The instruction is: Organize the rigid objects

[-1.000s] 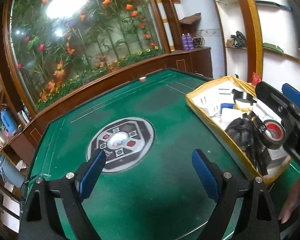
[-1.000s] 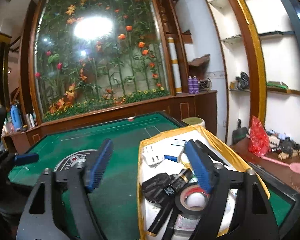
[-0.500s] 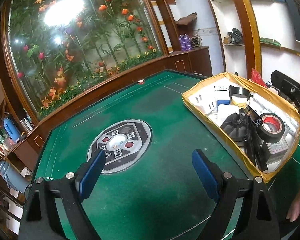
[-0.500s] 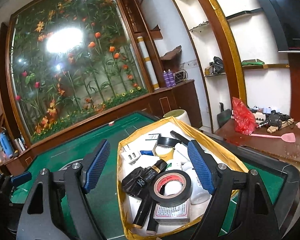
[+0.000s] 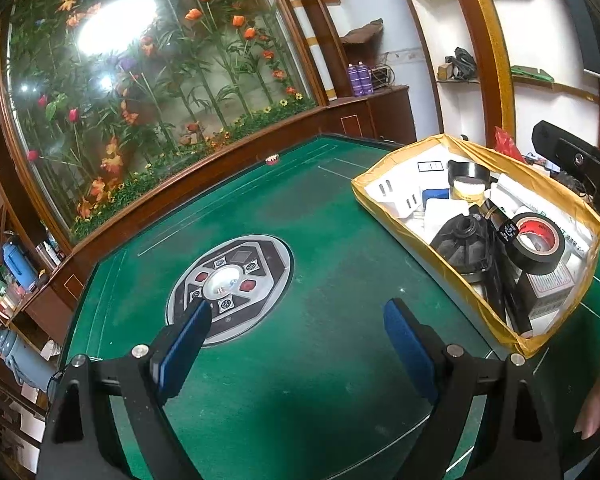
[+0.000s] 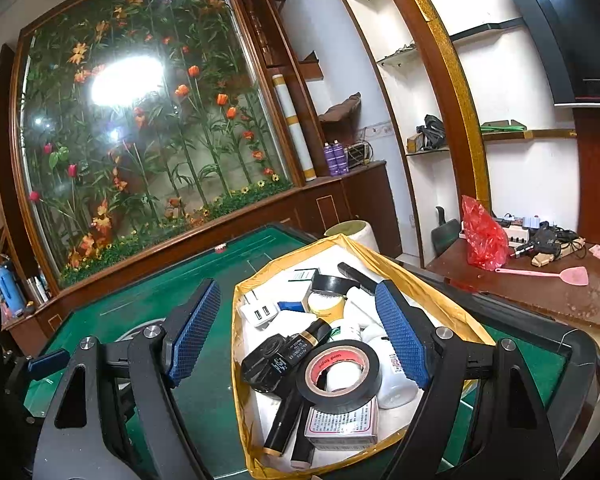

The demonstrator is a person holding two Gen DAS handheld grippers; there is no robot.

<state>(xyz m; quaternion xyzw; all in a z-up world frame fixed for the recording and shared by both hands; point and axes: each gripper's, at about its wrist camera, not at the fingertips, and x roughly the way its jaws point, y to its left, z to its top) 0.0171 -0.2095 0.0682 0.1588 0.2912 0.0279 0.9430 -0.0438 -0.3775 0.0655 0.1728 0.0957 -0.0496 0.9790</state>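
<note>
A yellow-rimmed box (image 5: 452, 268) (image 6: 239, 364) on the green table holds several rigid items: a black tape roll with a red core (image 5: 538, 248) (image 6: 339, 376), a white USB plug (image 6: 259, 313), a black bottle (image 6: 284, 356), a second black tape roll (image 6: 331, 283) and a small printed carton (image 6: 342, 426). My left gripper (image 5: 294, 344) is open and empty above the bare felt, left of the box. My right gripper (image 6: 296, 330) is open and empty, raised above the box's near end.
The green table (image 5: 320, 360) has a round grey centre panel (image 5: 230, 282). A glass flower display (image 5: 140, 92) stands behind it. A side desk (image 6: 540, 280) with a red bag and a pink swatter is to the right. A hand (image 5: 598, 404) shows at the right edge.
My right gripper has risen and pulled back from the box, so more of the box shows. My left gripper has lifted and shifted back a little. Both stayed open.
</note>
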